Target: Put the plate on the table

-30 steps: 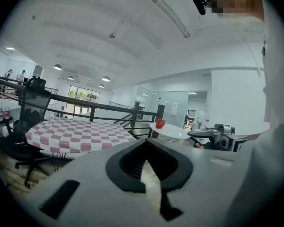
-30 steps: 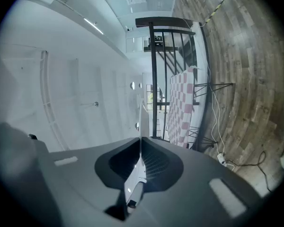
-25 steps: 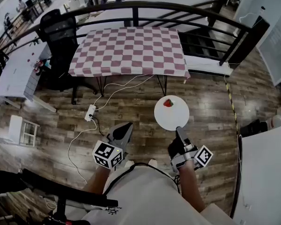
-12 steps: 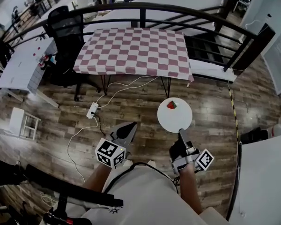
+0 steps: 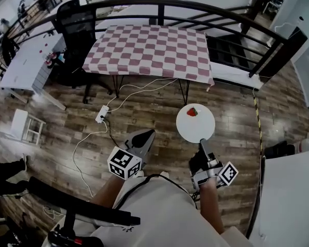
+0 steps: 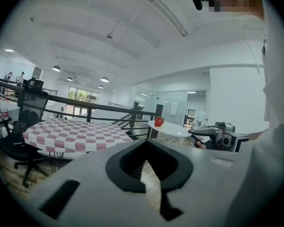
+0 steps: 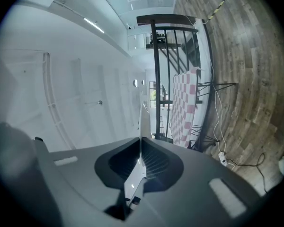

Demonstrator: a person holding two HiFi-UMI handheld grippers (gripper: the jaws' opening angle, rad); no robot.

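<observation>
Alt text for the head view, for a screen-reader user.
The right gripper holds a white plate by its near rim, a small red item on it, over wooden floor. A checked-cloth table stands ahead; the left gripper is shut, empty.

Dark wood-plank floor [image 5: 144,117]. Table [image 5: 149,50] under red-white checked cloth, black legs, stands against curved black railing [image 5: 195,7]. Black office chair [image 5: 74,27] just left of it; white desk [image 5: 23,68] further left. White power strip [image 5: 101,114] on floor, cable [image 5: 139,90] running under table. Yellow-black tape [image 5: 257,120] along right side. White ceiling [image 6: 132,27], round lamps [image 6: 56,68], tall windows [image 6: 83,96] far back.
</observation>
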